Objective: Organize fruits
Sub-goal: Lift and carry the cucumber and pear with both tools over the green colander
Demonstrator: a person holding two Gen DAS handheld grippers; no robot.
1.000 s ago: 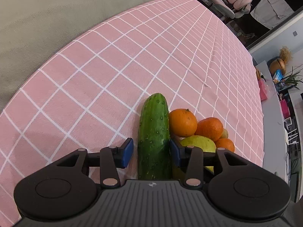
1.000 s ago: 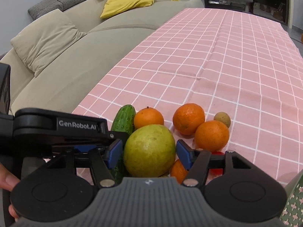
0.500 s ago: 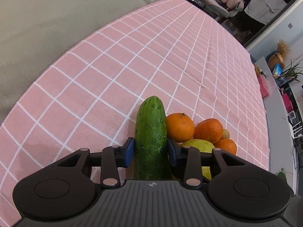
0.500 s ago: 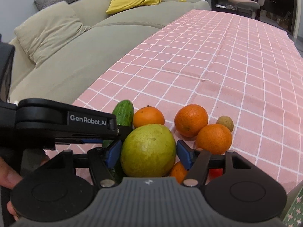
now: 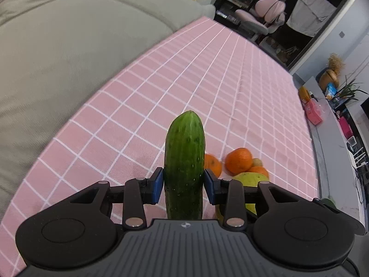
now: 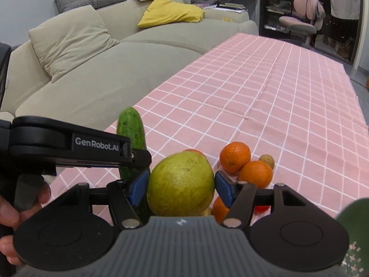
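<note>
We hold one fruit in each gripper, above the pink checked cloth (image 5: 207, 73)

The cucumber (image 5: 185, 161) is clamped in our left gripper (image 5: 183, 185), the green-yellow pear (image 6: 181, 184) in our right gripper (image 6: 181, 188); three oranges (image 6: 234, 156) and a small brown fruit (image 6: 267, 161) lie close together on the cloth behind the pear

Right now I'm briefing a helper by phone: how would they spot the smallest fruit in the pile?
On the pink checked tablecloth beside the beige sofa, find the fruit cluster at the near end. Behind the two oranges on its right sits the small round fruit: dull tan, not orange, and by far the smallest.
</note>
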